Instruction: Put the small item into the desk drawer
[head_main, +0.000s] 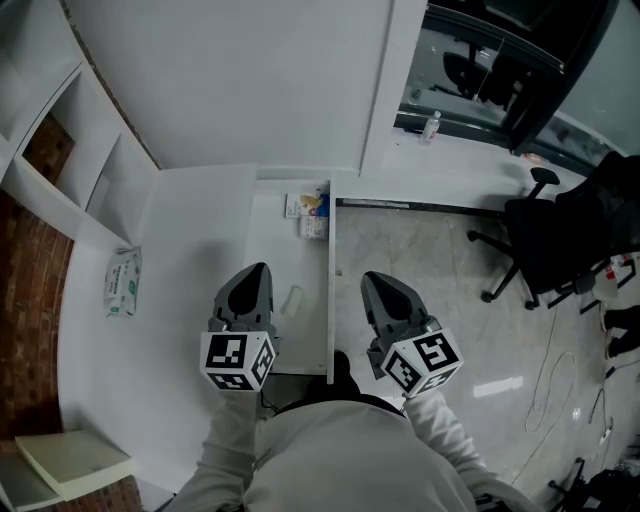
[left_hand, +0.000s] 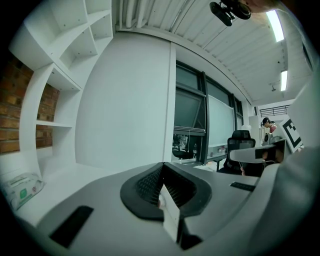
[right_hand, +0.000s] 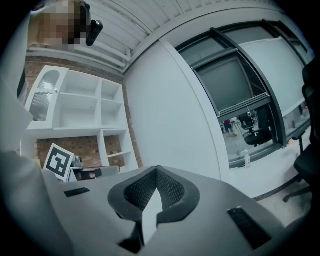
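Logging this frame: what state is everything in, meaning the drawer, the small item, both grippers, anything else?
desk drawer: pulled open.
small item: lying loose in the drawer, not gripped.
left gripper: jaws shut, not on the small item.
right gripper: jaws shut, empty.
packets: resting at the drawer's far end.
wipes pack: lying flat on the desk.

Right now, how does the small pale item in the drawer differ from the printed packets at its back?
The small pale item is plain whitish; the printed packets show yellow and blue. The item lies alone beside the left gripper; the packets sit together at the far end. The item looks smaller than the packets. Both lie inside the open drawer, ungripped.
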